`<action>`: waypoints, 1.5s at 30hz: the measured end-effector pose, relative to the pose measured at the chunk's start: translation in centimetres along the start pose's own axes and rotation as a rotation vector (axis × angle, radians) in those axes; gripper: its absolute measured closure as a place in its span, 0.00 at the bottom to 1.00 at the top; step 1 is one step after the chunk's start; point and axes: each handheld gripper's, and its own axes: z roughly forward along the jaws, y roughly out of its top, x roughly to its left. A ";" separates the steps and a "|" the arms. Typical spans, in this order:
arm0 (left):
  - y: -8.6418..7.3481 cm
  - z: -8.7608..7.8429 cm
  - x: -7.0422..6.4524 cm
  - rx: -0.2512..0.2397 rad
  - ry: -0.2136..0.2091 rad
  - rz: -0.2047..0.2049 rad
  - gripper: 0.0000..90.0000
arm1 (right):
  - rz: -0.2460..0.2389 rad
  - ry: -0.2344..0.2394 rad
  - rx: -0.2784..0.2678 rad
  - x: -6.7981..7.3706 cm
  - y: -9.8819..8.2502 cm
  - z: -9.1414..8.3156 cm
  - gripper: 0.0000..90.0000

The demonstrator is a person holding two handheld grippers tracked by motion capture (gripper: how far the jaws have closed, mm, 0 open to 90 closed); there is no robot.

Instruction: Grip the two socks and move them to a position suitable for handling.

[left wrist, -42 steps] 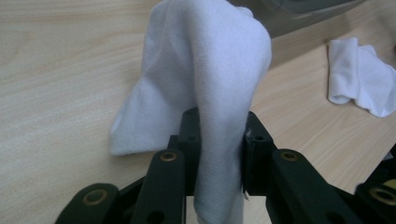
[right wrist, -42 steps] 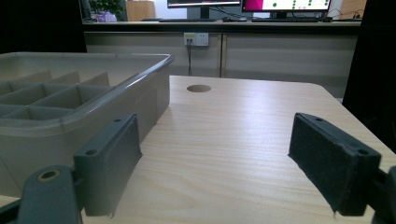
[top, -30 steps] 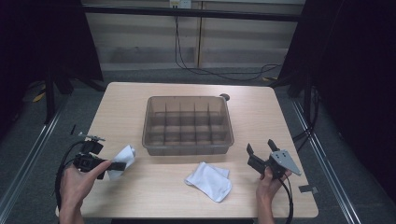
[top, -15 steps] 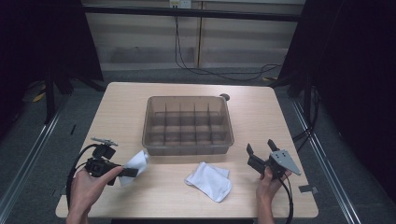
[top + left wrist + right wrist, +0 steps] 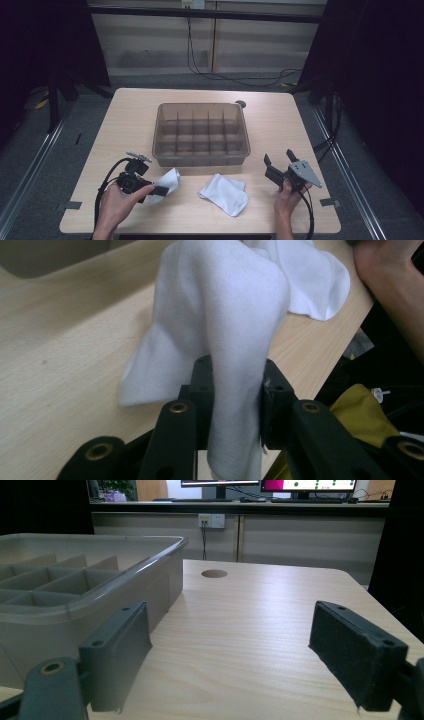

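L gripper (image 5: pixel 159 190) pinches a white cloth (image 5: pixel 167 181) btwn its pads, just in front of the divided bin (image 5: pixel 202 156), near its front-left corner. A 2nd white cloth (image 5: pixel 224 193) lies flat on the table (image 5: pixel 280 120) in front of the bin, apart from both grippers. R gripper (image 5: pixel 278 163), jaws spread w/ nothing btwn them, is held off the bin's front-right corner.

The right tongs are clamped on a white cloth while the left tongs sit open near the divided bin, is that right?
Sides are swapped. The left tongs clamp the white cloth, as the left gripper view shows; the right tongs sit open near the divided bin.
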 end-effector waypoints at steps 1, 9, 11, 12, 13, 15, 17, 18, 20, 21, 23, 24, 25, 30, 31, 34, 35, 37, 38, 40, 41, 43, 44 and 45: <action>0.1 0.3 0.0 -0.002 -0.005 -0.005 0.81 | -0.001 -0.001 0.001 0.0 0.0 0.0 0.17; 0.4 3.0 -0.5 0.028 0.002 0.006 0.81 | 0.000 -0.001 0.001 0.0 0.0 0.0 0.17; 0.5 3.6 -0.4 0.030 0.007 -0.007 0.81 | 0.000 -0.001 0.001 0.0 0.0 0.0 0.17; 0.6 3.9 -0.3 0.034 0.011 -0.014 0.81 | -0.001 0.000 0.001 0.0 0.0 0.0 0.17; 0.6 4.1 -0.3 0.031 0.032 -0.017 0.80 | -0.001 -0.001 0.001 0.0 0.0 0.0 0.17; 0.6 4.6 0.0 0.036 0.039 -0.027 0.80 | -0.001 0.001 0.000 0.0 0.0 0.0 0.17; 0.4 5.2 0.2 0.041 0.029 -0.030 0.80 | -0.001 0.002 0.000 0.0 0.0 0.0 0.17; 0.3 5.5 0.3 0.042 0.027 -0.035 0.80 | -0.001 0.003 0.000 0.0 0.0 0.0 0.17; 0.2 5.6 0.4 0.028 0.012 -0.025 0.78 | -0.002 0.003 0.000 0.0 0.0 0.0 0.17; 0.1 5.6 0.3 0.022 0.021 -0.015 0.77 | -0.002 0.001 0.001 0.0 0.0 0.0 0.17; 0.1 5.6 0.2 0.023 0.023 -0.011 0.74 | -0.002 0.001 0.000 0.0 0.0 0.0 0.17; 0.0 5.6 0.1 0.018 0.022 -0.010 0.74 | -0.003 0.001 0.000 0.0 0.0 0.0 0.17; 0.0 5.6 0.1 0.013 0.021 -0.010 0.73 | -0.003 0.000 0.000 0.0 0.0 0.0 0.17; -0.1 5.6 -0.2 0.013 0.026 0.019 0.59 | -0.002 0.000 0.001 0.0 0.0 0.0 0.17; -0.1 5.5 -0.2 0.015 0.026 0.023 0.55 | -0.001 -0.001 0.001 0.0 0.0 0.0 0.17; -0.2 5.2 -0.3 0.002 0.063 0.020 0.44 | -0.001 0.001 0.003 0.0 0.0 0.0 0.17; -0.2 4.9 -0.3 -0.022 0.068 0.018 0.42 | 0.000 0.002 0.004 0.0 0.0 0.0 0.17; -0.3 4.3 -0.4 -0.059 0.078 0.034 0.39 | 0.000 0.001 0.004 0.0 0.0 0.1 0.17; -0.3 4.1 -0.7 -0.080 0.077 0.035 0.38 | -0.001 0.001 0.005 0.0 0.0 0.1 0.17; -0.1 3.4 -1.1 -0.118 0.084 0.055 0.37 | -0.003 0.004 0.008 0.0 0.0 0.1 0.17; 0.0 3.2 -1.5 -0.148 0.073 0.072 0.37 | -0.003 0.003 0.009 0.0 0.0 0.1 0.17; 0.0 2.9 -2.0 -0.243 0.045 0.105 0.41 | -0.002 -0.002 0.009 0.0 0.0 0.1 0.17; -0.1 3.0 -2.4 -0.268 0.031 0.122 0.47 | -0.001 -0.008 0.011 0.0 0.0 0.1 0.17; 0.0 3.2 -2.7 -0.268 0.028 0.142 0.49 | 0.001 -0.014 0.022 0.0 0.1 0.2 0.17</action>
